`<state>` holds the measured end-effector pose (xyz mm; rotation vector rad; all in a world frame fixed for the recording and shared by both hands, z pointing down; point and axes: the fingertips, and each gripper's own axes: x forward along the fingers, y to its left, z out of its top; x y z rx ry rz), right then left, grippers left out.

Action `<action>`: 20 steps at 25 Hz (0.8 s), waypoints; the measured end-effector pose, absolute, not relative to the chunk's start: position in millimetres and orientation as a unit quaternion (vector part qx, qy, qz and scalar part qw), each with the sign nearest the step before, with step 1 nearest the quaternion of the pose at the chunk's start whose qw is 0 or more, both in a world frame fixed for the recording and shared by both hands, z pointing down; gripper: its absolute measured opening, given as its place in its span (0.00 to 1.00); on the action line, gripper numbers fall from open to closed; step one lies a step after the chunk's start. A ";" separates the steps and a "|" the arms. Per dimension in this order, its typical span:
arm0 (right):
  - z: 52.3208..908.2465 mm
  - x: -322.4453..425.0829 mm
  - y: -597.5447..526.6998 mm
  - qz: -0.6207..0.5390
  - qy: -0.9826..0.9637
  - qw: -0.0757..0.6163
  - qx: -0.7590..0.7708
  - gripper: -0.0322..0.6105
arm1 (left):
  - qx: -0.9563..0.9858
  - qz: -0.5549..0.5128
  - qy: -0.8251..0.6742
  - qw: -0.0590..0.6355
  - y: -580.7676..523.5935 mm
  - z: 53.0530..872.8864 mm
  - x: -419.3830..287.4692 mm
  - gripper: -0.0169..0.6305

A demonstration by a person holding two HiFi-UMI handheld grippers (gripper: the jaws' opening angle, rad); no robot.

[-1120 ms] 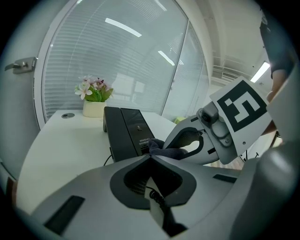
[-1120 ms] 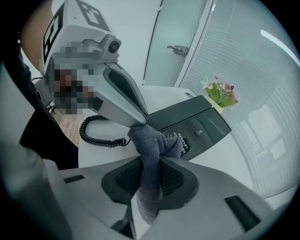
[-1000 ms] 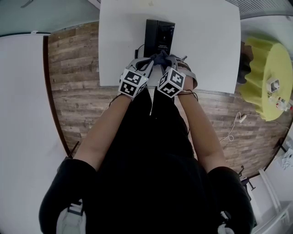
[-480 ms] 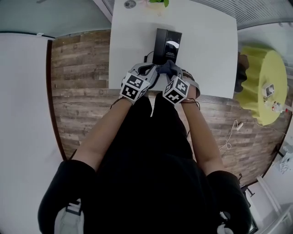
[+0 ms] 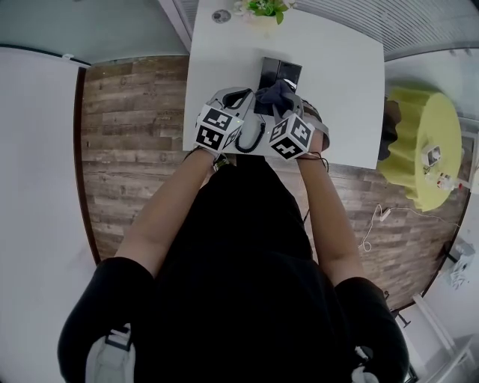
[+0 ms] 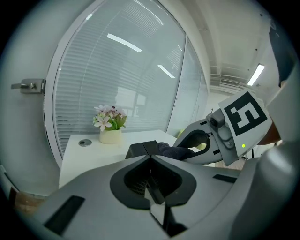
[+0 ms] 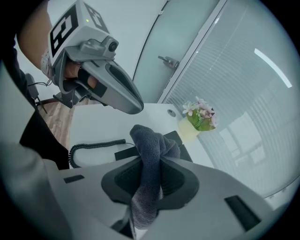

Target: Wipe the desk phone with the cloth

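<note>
A black desk phone [image 5: 283, 72] stands on the white table [image 5: 344, 90], and its coiled cord [image 5: 251, 137] runs back toward the near edge. My right gripper [image 5: 280, 99] is shut on a dark grey cloth [image 5: 272, 96], which lies over the phone's near end. In the right gripper view the cloth [image 7: 149, 154] sticks up between the jaws in front of the phone [image 7: 179, 143]. My left gripper [image 5: 241, 96] hovers just left of the phone with its jaws shut and nothing in them. From the left gripper view the phone [image 6: 142, 149] and the cloth [image 6: 174, 152] sit straight ahead.
A small pot of flowers [image 5: 263, 9] and a round cable grommet [image 5: 221, 15] sit at the table's far edge. A yellow round stool [image 5: 420, 146] stands on the wood floor to the right. Behind the table is a glass wall with blinds and a door handle [image 6: 27, 85].
Both grippers have moved forward from the table's near edge to the phone. The cloth in the right gripper now lies on the phone's near end.
</note>
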<state>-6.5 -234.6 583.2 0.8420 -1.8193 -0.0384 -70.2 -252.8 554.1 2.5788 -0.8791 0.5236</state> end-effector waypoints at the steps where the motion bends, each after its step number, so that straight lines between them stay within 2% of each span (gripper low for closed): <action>1: 580.4 -6.7 -243.2 -0.021 -0.765 0.537 0.356 0.19 | 0.914 0.183 -0.314 0.181 -259.9 551.8 -69.3 0.04; 12: 581.2 1.5 -323.1 -0.049 -0.770 0.533 0.348 0.19 | 0.908 0.174 -0.335 0.183 -326.8 547.4 -52.8 0.04; 20: 603.3 7.3 -338.7 -0.038 -0.773 0.535 0.340 0.19 | 0.905 0.176 -0.338 0.191 -345.3 557.7 -43.5 0.04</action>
